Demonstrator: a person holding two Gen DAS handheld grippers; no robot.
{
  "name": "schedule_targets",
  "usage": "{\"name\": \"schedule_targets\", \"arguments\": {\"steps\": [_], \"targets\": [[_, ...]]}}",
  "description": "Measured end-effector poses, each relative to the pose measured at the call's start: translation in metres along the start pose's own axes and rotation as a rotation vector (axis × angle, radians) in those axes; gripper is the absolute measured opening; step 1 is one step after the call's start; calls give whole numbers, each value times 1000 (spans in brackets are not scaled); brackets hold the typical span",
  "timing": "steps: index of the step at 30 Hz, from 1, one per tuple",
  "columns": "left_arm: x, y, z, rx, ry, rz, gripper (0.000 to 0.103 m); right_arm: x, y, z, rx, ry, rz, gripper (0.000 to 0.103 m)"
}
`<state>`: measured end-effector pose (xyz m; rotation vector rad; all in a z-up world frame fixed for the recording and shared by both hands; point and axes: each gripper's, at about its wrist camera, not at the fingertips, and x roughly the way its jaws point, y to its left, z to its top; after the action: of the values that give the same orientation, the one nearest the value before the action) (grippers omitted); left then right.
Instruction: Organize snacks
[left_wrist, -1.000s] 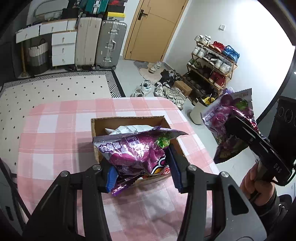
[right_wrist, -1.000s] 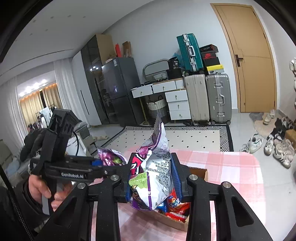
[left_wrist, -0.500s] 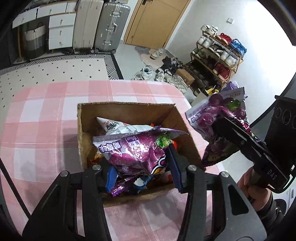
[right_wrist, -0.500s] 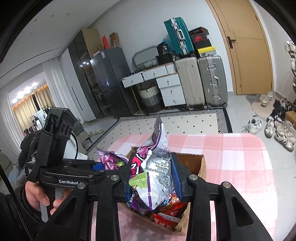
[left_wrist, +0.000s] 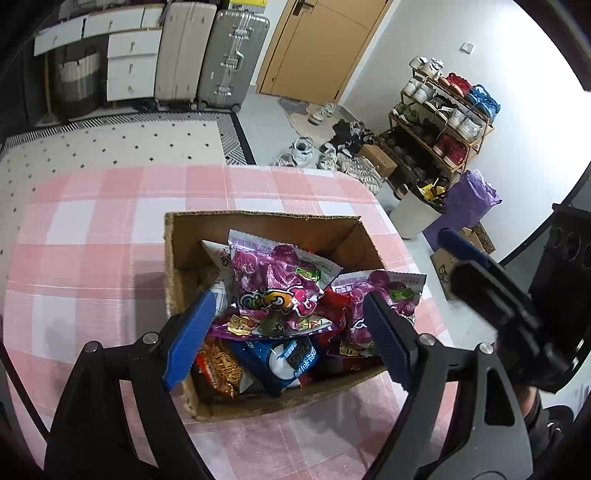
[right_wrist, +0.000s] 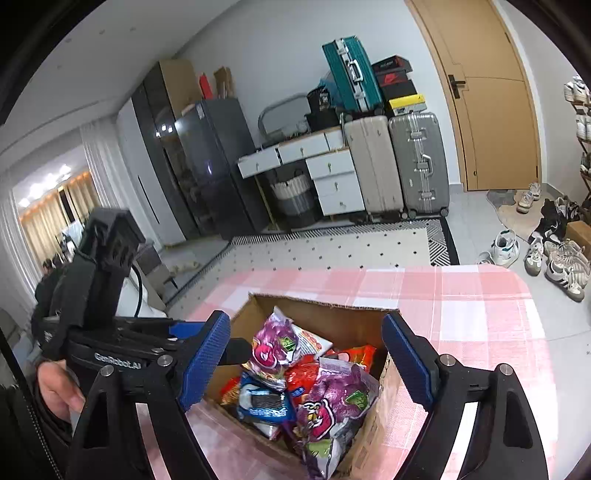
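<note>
Snacks (left_wrist: 275, 291) have just dropped into the cardboard box (left_wrist: 258, 221) on the pink checked table (left_wrist: 92, 229). Left gripper (left_wrist: 286, 338) and right gripper (right_wrist: 306, 360) are opening above it, pinching nothing. Both purple bags are put away.

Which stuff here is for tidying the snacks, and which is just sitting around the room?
For the job:
box
purple snack bags
blue packet
left gripper, jaws opening
right gripper, jaws opening

Just around:
suitcases
shoe rack
drawers
door
rug
</note>
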<state>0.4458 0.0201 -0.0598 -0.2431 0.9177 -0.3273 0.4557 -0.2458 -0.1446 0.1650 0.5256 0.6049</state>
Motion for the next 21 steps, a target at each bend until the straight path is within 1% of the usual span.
{"name": "schedule_targets", "arguments": {"steps": [2,7,9,11,15,20,21], "targets": [[-6,-2,-2,7,-13,24,80,-12,0,2,3,-20,-3,89],[-35,-8,-15,12,-55,72,81,-42,3,2,4,-66,-13,92],[-46,-12,-21,17,-78,86,81,-56,6,1,0,-91,-18,95],[-59,-18,-29,37,-112,133,82,-69,7,-2,-2,-114,-29,97],[-81,-29,-42,82,-173,182,85,-92,9,-12,6,-139,-45,98],[-109,-41,-62,124,-241,177,91,-117,15,-34,0,-155,-73,99],[-114,-43,-67,130,-255,170,95,-121,17,-38,-5,-155,-78,99]]}}
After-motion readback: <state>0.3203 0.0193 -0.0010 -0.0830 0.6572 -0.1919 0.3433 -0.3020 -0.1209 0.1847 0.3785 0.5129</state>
